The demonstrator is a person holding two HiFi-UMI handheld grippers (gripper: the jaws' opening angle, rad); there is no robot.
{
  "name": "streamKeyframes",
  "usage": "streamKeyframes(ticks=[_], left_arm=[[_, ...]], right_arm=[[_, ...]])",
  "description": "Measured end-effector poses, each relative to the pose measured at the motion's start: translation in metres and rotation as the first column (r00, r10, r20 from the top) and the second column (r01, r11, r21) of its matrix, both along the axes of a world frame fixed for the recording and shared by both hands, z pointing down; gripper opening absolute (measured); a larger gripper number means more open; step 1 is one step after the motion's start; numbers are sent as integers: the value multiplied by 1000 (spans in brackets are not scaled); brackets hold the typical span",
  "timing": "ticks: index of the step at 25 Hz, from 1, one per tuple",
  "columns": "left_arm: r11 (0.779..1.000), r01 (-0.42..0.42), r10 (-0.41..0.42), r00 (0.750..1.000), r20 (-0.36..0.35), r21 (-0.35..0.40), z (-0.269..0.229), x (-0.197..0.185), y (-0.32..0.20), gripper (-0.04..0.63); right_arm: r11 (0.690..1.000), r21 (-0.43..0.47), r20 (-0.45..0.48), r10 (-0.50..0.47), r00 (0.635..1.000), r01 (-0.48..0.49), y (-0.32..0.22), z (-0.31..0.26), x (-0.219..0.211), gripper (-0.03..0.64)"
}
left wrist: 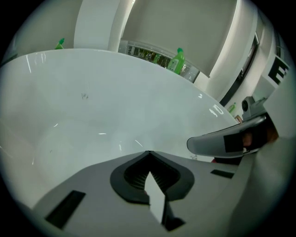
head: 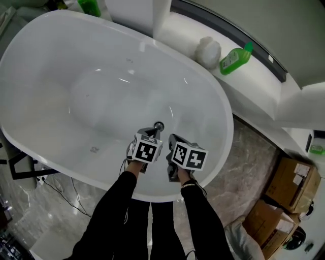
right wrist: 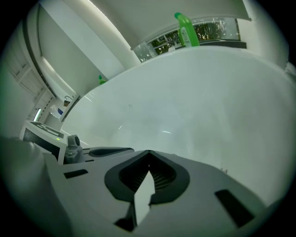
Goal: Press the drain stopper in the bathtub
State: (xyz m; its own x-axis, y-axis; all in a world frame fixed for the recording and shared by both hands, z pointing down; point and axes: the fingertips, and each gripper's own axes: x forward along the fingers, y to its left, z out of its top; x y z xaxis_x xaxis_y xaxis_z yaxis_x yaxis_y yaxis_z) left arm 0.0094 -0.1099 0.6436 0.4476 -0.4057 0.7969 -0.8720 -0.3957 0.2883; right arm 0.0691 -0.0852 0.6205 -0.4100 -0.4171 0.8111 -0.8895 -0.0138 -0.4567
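Note:
The white oval bathtub [head: 61, 56] fills the head view. Its round chrome drain stopper [head: 159, 125] sits on the tub floor near the front wall. My left gripper [head: 154, 133] hangs just in front of the stopper, its tip close to it; touching or not, I cannot tell. My right gripper [head: 172, 137] is beside it to the right. Both are shut with nothing between the jaws. In the left gripper view the left gripper [left wrist: 149, 152] faces bare tub wall. The right gripper [right wrist: 148, 152] sees the same in its own view. Neither gripper view shows the stopper.
A green bottle [head: 235, 58] and a white puff [head: 208, 51] lie on the ledge behind the tub. Another green bottle [head: 90, 6] stands at the far left. Cardboard boxes [head: 292, 183] sit on the marble floor at right, and cables [head: 66, 189] trail at left.

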Motion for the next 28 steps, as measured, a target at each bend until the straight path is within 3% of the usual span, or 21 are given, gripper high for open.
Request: streamKeyframes(ticks=[12,18,28], left_arm=[[993,27,-22,999,-44,111,-88,-1,11,3],[990,51,-44,997,-56,128,-119,-1,21,3],[988,84,-78,996,-51,133,-162,-11,31,2]], right_arm=[[993,119,37,-3,999,-2,0,-83,-4,0],[992,116,64,37,997,-44,14,-104,1,0],[988,156,47,12,999,-19,22,-140,9,0]])
